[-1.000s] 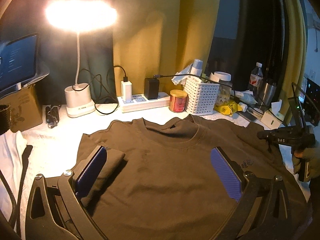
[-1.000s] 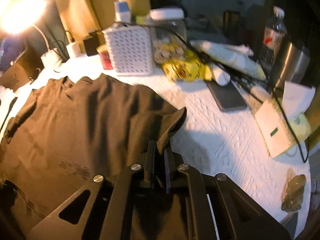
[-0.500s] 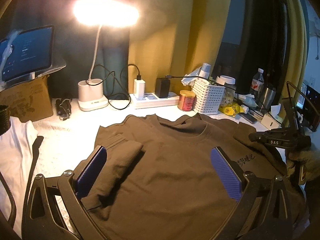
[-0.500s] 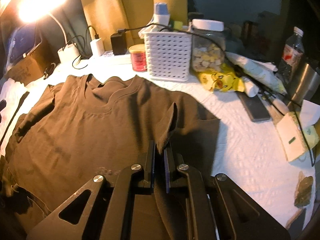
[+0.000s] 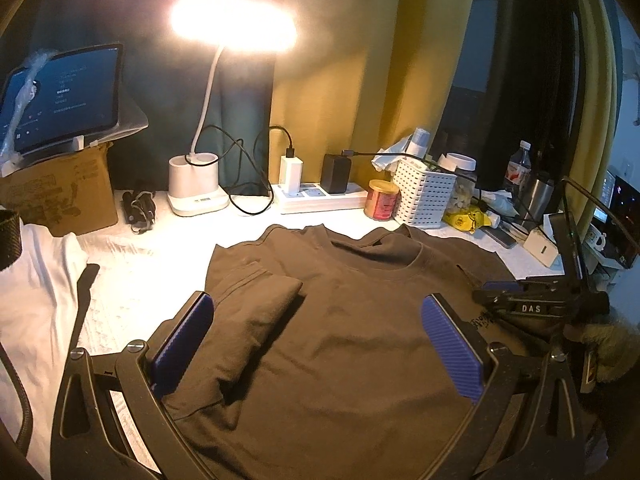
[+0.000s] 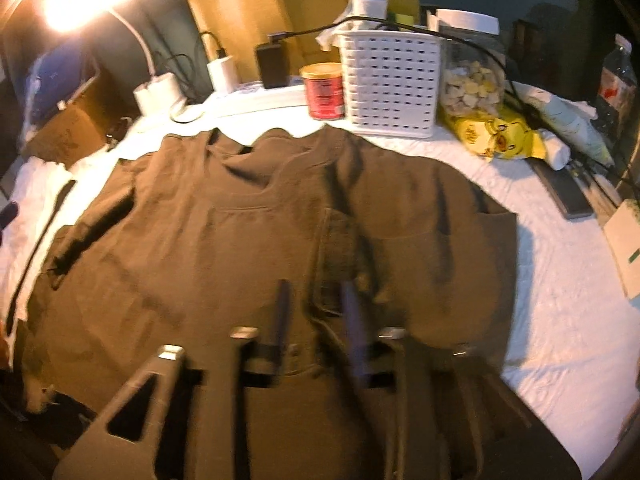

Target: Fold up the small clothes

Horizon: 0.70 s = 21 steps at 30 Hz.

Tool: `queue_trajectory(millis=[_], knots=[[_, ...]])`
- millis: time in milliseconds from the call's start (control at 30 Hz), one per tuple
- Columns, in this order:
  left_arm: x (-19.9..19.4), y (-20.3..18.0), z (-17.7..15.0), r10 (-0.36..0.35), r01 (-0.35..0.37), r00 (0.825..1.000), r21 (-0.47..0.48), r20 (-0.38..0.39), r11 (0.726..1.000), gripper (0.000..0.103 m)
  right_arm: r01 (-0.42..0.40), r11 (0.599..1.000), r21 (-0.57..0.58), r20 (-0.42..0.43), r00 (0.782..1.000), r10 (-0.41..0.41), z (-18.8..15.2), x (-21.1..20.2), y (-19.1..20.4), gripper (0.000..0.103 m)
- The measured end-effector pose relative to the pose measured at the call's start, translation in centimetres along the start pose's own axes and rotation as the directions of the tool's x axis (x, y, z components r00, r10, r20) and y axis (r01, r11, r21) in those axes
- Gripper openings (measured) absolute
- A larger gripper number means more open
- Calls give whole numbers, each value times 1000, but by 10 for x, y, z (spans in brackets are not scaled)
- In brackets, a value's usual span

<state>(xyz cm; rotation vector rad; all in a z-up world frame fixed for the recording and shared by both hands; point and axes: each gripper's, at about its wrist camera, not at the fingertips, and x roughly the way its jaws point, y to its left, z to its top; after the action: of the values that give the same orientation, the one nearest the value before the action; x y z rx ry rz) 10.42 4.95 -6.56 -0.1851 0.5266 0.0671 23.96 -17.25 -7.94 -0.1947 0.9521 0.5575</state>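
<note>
1. Left wrist view: the left gripper (image 5: 316, 344) is seen with its jaws spread wide and nothing pressed between the blue pads (image 5: 452, 346); it hangs over the brown T-shirt (image 5: 352, 328).
2. The T-shirt is laid flat on the white table cover (image 5: 136, 280), collar toward the back of the desk. One sleeve (image 5: 256, 320) is folded inward over the chest, just beside the near pad on that side.
3. At the far edge of the same view the right gripper (image 5: 496, 294) is seen from the side, low over the opposite shoulder of the garment, with a hand (image 5: 612, 344) behind it.
4. Behind the shirt a lit desk lamp (image 5: 200, 184), a power strip (image 5: 320, 198), a red tin (image 5: 383, 199) and a white basket (image 5: 424, 196) are lined up; a tablet (image 5: 64, 96) is propped on a cardboard box (image 5: 56, 196).
5. Right wrist view (blurred): the right gripper (image 6: 318, 312) is shown with its jaws partly parted, having just been opening. The second sleeve (image 6: 340, 252) lies folded onto the shirt's body (image 6: 200, 260), its edge between the fingers (image 6: 282, 320) without being pinched.
6. The red tin (image 6: 324, 92) and white basket (image 6: 390, 84) stand just beyond the collar; a yellow packet (image 6: 496, 140) lies beside them.
</note>
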Motion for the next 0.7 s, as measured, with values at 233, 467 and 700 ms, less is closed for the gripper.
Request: queue_trajectory(millis=[233, 467, 700], knots=[[-15, -15, -2, -5, 5, 1000, 21, 13, 1000, 102, -16, 1000, -26, 50, 999, 17, -13, -35, 8, 44], [-21, -41, -6, -30, 29, 1000, 51, 4, 998, 102, 61, 996, 65, 90, 994, -67, -36, -72, -40, 44], [-22, -62, -7, -29, 29, 1000, 87, -8, 996, 102, 44, 985, 169, 77, 995, -57, -56, -74, -72, 44]])
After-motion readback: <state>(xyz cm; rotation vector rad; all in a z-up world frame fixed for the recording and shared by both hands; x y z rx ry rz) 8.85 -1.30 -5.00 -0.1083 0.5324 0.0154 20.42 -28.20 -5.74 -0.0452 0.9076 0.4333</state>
